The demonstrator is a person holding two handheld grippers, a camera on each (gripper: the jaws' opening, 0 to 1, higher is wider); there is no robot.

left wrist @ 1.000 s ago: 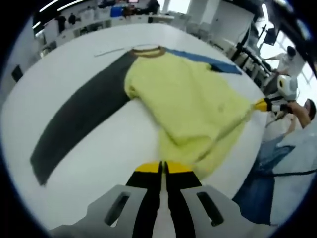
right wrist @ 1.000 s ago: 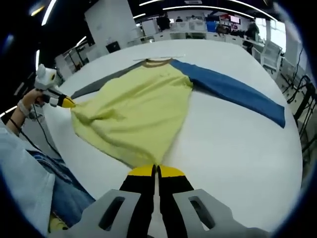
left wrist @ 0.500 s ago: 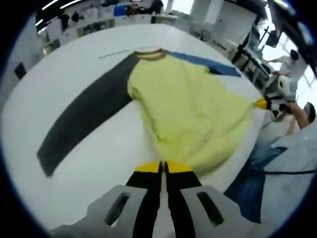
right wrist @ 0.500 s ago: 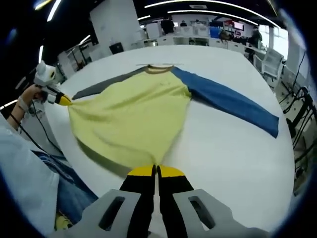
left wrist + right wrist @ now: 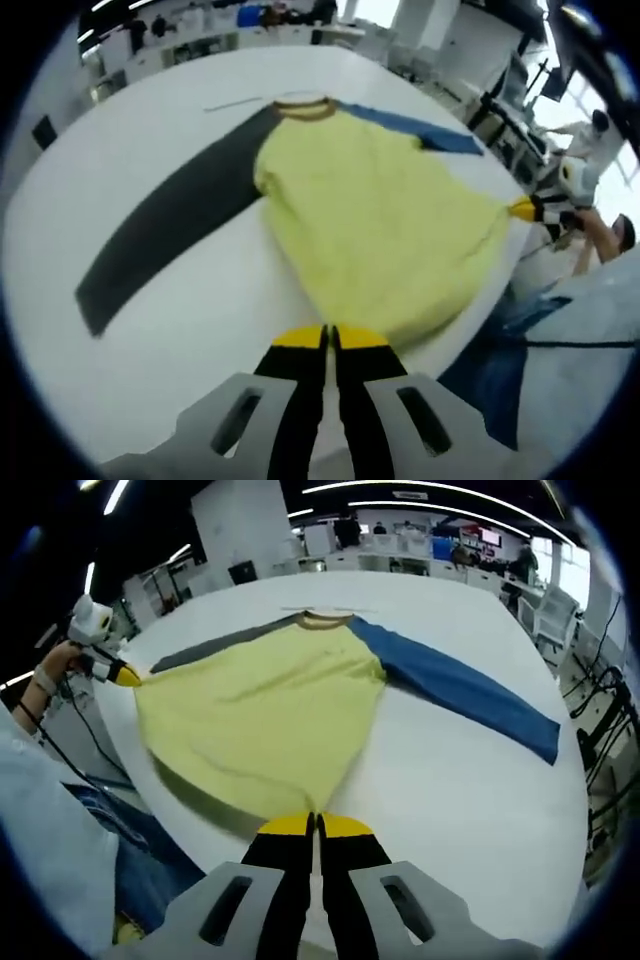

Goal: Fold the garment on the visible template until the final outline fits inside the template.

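On the white worktop point(image 5: 180, 330), left gripper view: garment point(image 5: 380, 220) lies spread, yellow body, dark sleeve toward one edge, blue sleeve toward the far edge. Left gripper point(image 5: 329, 338) jaws together, clamped on the yellow hem at the near edge. Right gripper view: right gripper point(image 5: 315, 825) likewise pinches the hem; the person's hand point(image 5: 55, 670) holds the left gripper level, stretching the hem corner past the worktop edge.

The garment point(image 5: 265, 725) lies spread on the table point(image 5: 470, 780), collar at the far side, hem at the near edge, one sleeve reaching out to each side. The left gripper point(image 5: 330, 340) and right gripper point(image 5: 315, 825) each meet a hem corner, well apart along that near edge.
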